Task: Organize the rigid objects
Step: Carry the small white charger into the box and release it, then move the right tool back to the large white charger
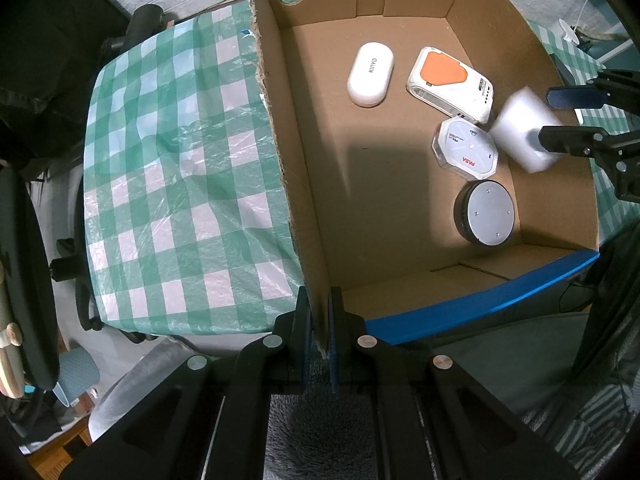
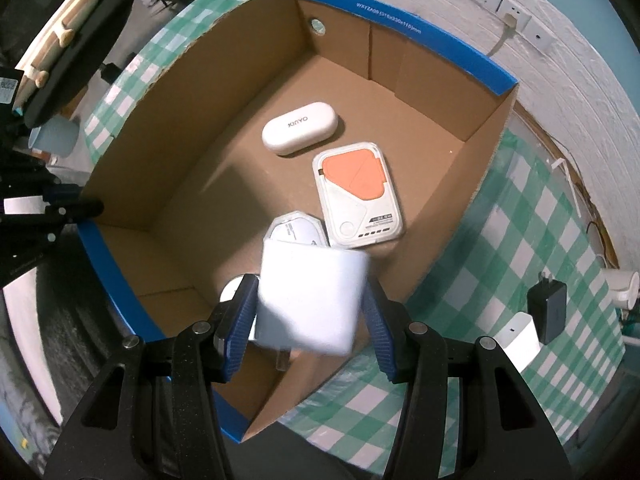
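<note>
Fingers of our right gripper (image 2: 308, 316) hold the white charger block (image 2: 310, 300) above the hexagonal case (image 2: 296, 230); our left gripper (image 1: 318, 336) pinches the cardboard box (image 1: 304, 240) wall.

The surface (image 2: 516, 240) wore a green-and-white checked cloth under clear plastic. A cardboard box (image 2: 192, 128) stood on it; a black plug adapter (image 2: 546, 312) and white charger (image 2: 516, 340) lay beside.
</note>
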Demonstrator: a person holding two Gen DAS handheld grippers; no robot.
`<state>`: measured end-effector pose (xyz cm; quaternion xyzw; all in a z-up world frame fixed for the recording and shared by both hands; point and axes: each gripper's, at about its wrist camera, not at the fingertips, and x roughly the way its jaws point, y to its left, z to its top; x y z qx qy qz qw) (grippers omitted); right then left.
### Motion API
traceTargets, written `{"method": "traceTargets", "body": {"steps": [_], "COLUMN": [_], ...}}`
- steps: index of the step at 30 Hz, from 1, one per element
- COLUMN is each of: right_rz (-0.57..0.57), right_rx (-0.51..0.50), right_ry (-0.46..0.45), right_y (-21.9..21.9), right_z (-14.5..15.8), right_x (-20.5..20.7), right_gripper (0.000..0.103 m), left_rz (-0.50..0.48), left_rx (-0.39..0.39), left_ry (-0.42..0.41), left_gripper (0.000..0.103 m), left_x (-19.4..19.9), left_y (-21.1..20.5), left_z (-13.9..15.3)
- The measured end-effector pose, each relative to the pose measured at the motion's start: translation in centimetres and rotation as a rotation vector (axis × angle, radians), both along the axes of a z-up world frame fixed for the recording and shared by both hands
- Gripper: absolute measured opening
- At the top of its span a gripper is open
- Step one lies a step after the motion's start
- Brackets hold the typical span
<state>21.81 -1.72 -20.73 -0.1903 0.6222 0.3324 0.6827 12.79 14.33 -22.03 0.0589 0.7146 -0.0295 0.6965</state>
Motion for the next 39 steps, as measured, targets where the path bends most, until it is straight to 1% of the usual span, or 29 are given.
{"method": "traceTargets", "body": {"steps": [7, 11, 15, 17, 21, 25, 29, 34, 39], "right_rz": [-0.007, 0.011, 0.000, -0.009, -0.032, -0.096, -0.175, -0.261, -0.347], "right_rx": [0.033, 0.051, 0.080, 0.096, 0.134, 0.160, 0.136, 0.073, 0.042], "right_ry": [-0.008, -0.026, -0.042, -0.051, -0.069, -0.068, -0.063, -0.040, -0.027], "right_y": [-0.4, -0.8, -1.7, -2.5, -4.6, -8.0, -12.1, -16.8, -20.1], "right_z": [0.5, 1.2, 2.2, 2.9, 4.0, 4.5, 3.8, 1.5, -1.0], "right_x": [-0.2, -0.6, -0.6, -0.5, -0.3, 0.8, 2.8, 5.2, 7.4], "right_gripper": [0.052, 0.056, 0.057, 0.061, 0.061, 0.062, 0.069, 0.069, 0.069], "left_rz": [-0.001, -0.001, -0.001, -0.002, -0.002, 0.002, 0.000, 0.003, 0.002], "left_rx": [0.002, 0.003, 0.000, 0.002, 0.001, 0.000, 0.004, 0.004, 0.006], "left_ry": [-0.001, -0.001, -0.002, -0.002, -0.002, -0.001, 0.000, 0.001, 0.002], "left_gripper": [0.006, 0.006, 0.006, 0.006, 0.006, 0.006, 0.006, 0.006, 0.007], "left_x": [0.0, 0.0, 0.0, 0.0, 0.0, 0.0, 0.0, 0.1, 0.1], "left_y": [0.0, 0.0, 0.1, 0.1, 0.1, 0.1, 0.1, 0.1, 0.2], "left_z": [0.0, 0.0, 0.1, 0.1, 0.1, 0.1, 0.1, 0.1, 0.2]}}
